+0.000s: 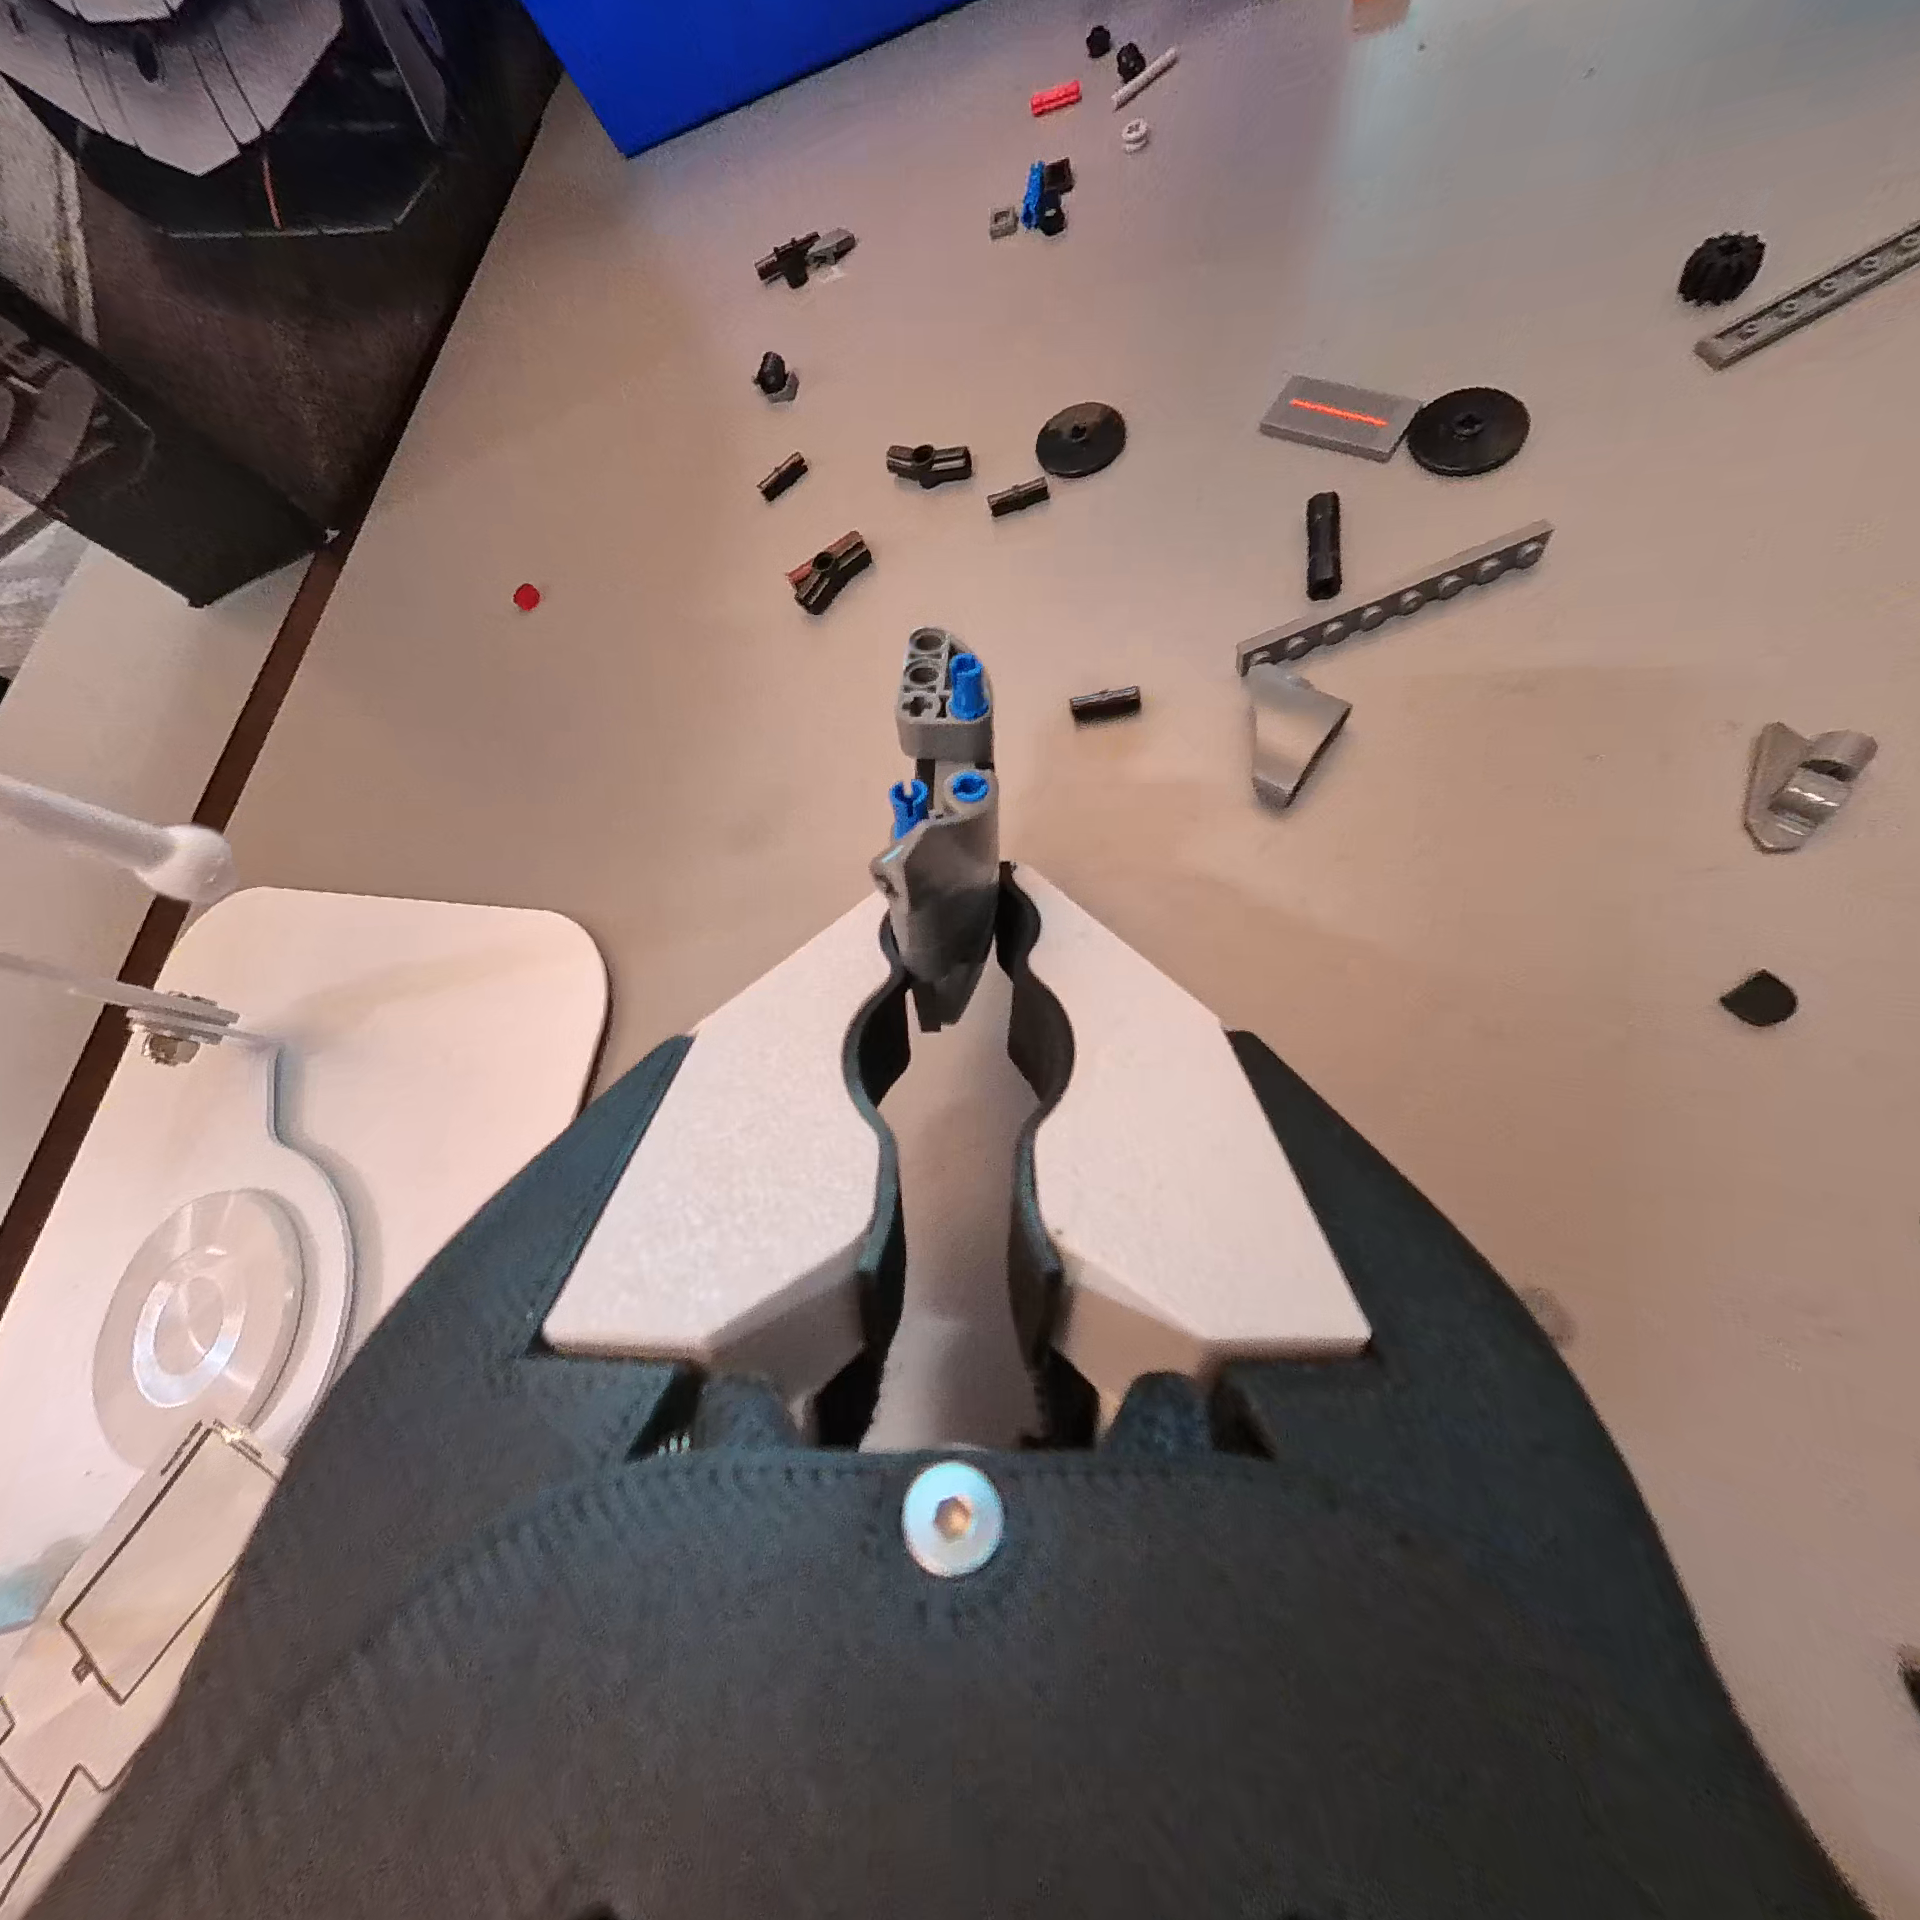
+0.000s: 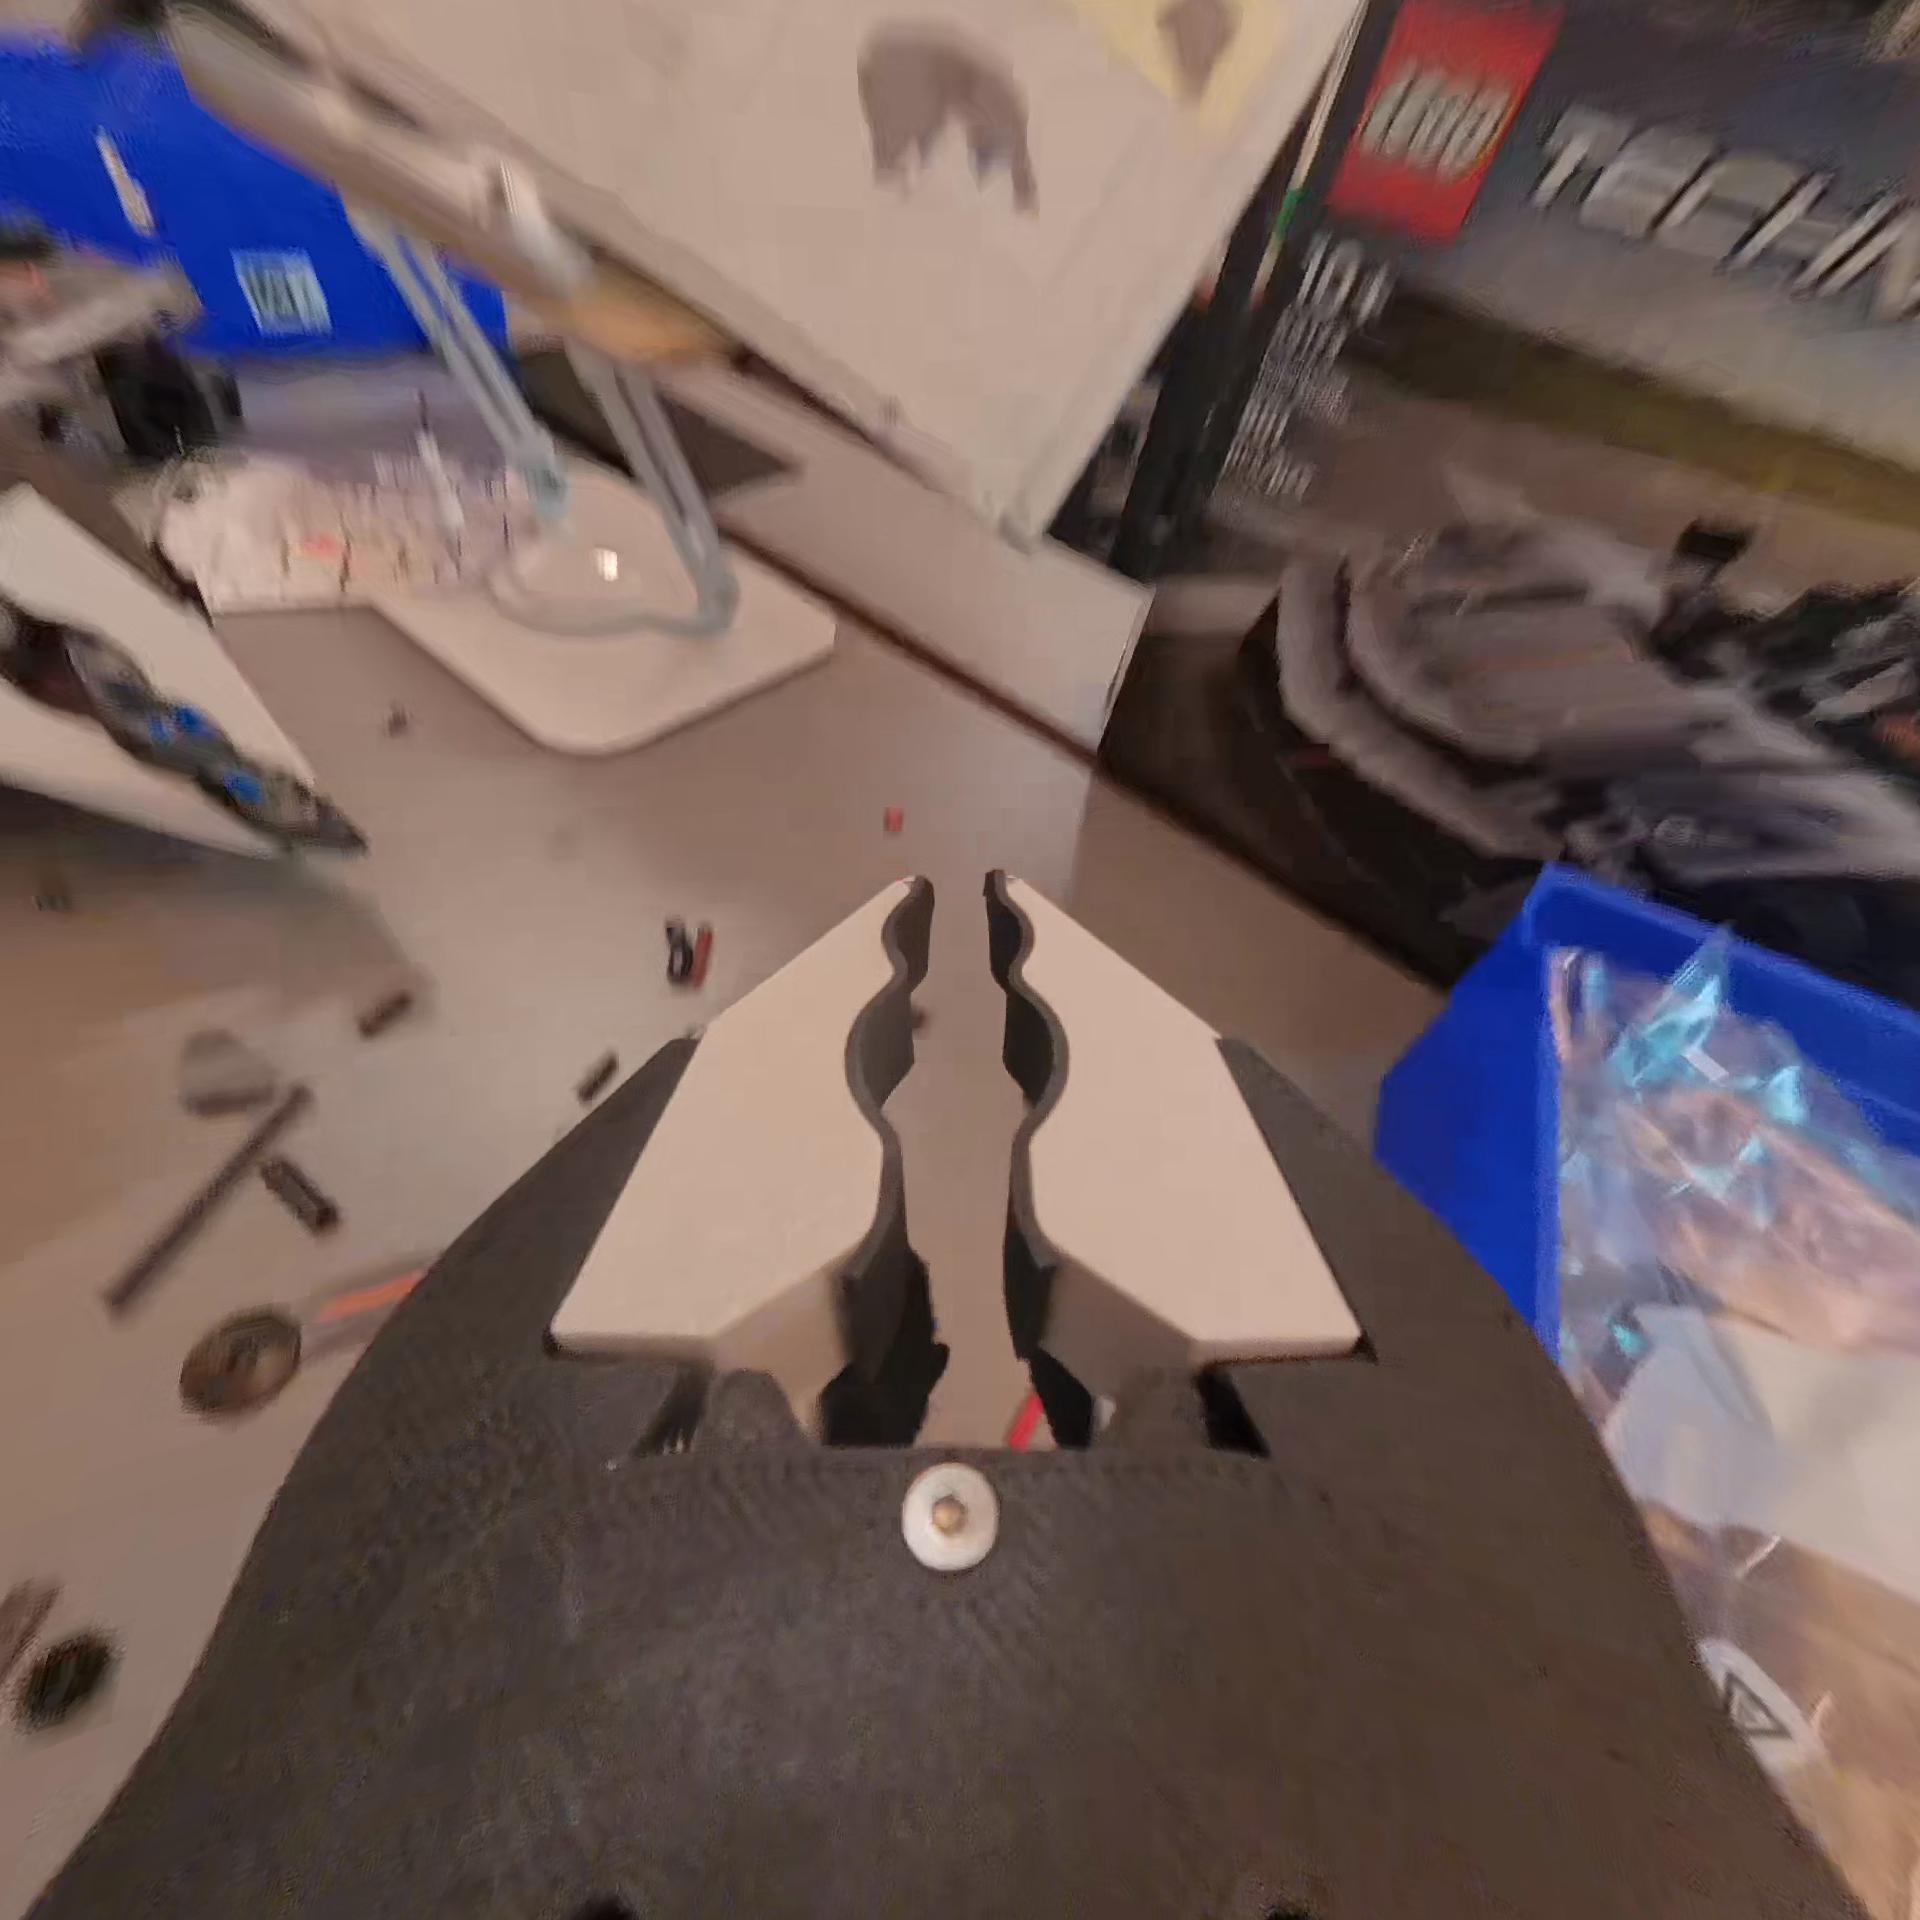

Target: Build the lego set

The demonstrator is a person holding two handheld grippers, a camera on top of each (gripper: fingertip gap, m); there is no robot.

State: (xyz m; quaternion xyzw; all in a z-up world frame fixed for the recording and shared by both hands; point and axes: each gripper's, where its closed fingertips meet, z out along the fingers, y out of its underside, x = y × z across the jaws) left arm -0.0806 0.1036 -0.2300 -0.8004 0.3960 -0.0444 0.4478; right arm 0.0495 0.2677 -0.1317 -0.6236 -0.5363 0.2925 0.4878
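Grey assembly (image 1: 943,821) pinched, left tool (image 1: 948,914) (right tool (image 2: 957,883) empty).

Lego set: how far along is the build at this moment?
Early stage. Done: a small grey beam subassembly with blue pins is joined. In hand: the left gripper clamps it above the table; the right gripper is empty, slightly apart. Left: many loose pieces, such as the long grey studded plate and black round dish, lie unused.

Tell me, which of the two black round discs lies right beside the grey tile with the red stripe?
The right-hand black disc, touching that striped grey tile; the other disc lies apart, leftward.
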